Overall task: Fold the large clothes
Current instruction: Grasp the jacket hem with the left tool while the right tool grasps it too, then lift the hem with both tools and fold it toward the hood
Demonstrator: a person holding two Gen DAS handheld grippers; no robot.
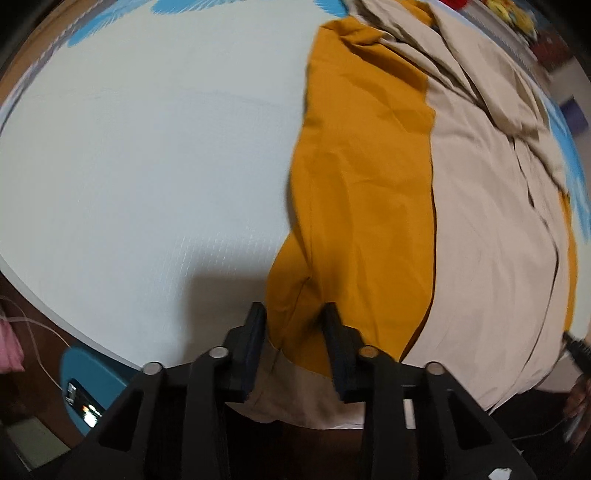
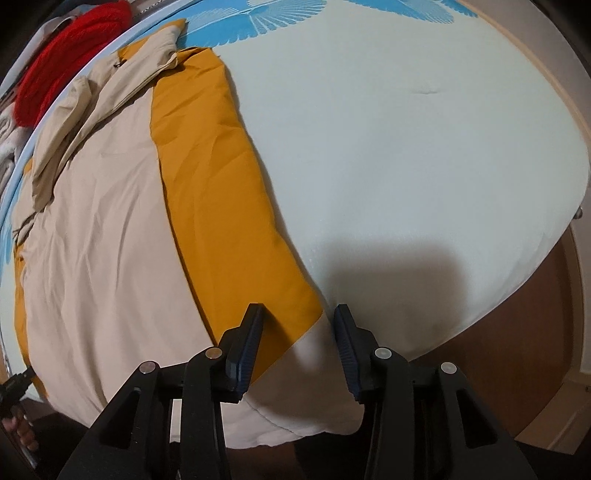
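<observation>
A large beige coat (image 1: 480,221) with a mustard lining (image 1: 362,166) lies folded lengthwise on a pale mat (image 1: 147,147). My left gripper (image 1: 293,314) points down over the coat's near corner. The mustard fold sits between its fingers, with a dark gap beside the right finger (image 1: 332,332), so the jaws are open. In the right wrist view the coat (image 2: 103,221) shows its other mustard strip (image 2: 214,184). My right gripper (image 2: 297,314) straddles that near corner. It is open, and its right finger (image 2: 345,339) stands just off the cloth.
The mat (image 2: 406,147) has a blue bird print (image 2: 258,18) at its far end. A red knitted item (image 2: 62,55) lies beyond the coat's collar. A blue device (image 1: 88,384) sits by the mat's near edge. Brown floor (image 2: 517,332) shows around the mat.
</observation>
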